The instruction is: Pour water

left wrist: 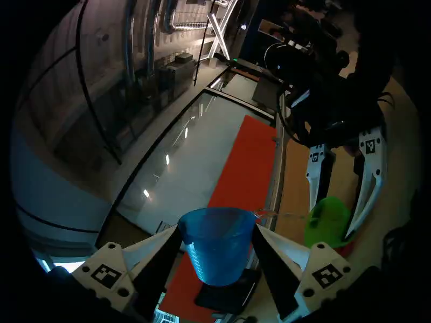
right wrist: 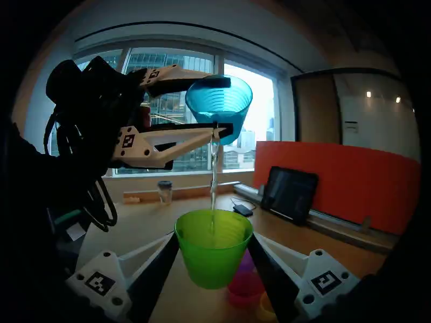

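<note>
Right gripper view: blue cup aloft

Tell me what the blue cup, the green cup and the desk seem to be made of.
The blue cup looks like translucent plastic: window light glows through its ribbed wall. The green cup is probably plastic too, semi-glossy, slightly see-through near the rim. The desk looks like smooth light wood or laminate; I cannot tell which.

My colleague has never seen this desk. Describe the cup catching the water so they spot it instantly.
From the big window, follow the water stream down from the tilted blue cup. It ends in the green cup gripped by the right claw above the desk. Unlike the pink cup below, it is bright green and held aloft.
</note>
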The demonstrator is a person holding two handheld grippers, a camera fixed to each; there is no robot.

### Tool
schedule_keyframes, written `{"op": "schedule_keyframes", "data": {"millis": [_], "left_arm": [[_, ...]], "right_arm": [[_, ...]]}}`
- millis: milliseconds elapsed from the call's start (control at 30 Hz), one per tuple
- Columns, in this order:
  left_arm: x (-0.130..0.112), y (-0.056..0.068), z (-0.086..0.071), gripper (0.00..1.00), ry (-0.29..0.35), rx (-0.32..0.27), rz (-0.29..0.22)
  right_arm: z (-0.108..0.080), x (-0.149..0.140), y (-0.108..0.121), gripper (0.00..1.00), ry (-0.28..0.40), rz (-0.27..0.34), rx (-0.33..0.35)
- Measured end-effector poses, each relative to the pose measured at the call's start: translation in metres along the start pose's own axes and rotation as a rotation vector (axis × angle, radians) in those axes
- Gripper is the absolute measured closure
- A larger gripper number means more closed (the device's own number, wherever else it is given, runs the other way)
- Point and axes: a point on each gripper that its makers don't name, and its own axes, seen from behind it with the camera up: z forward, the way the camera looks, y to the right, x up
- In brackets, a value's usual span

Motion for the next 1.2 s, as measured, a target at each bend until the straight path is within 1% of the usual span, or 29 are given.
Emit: {"op": "schedule_keyframes", "data": {"millis": [367,767,1200], "left_arm": [[0.001,-0.006,-0.001,0.13,-0.005,0.017,0.059],[0.006,-0.013,-0.002,0.13,-0.003,0.024,0.104],[0.010,-0.025,-0.002,0.13,0.002,0.037,0.152]], "right_arm": [[-0.004,0.003,-0.001,0.10,0.004,-0.006,0.000],[-0.006,0.006,-0.004,0.10,0.007,-0.010,0.004],[-0.006,0.007,-0.004,0.10,0.013,-0.014,0.001]]}}
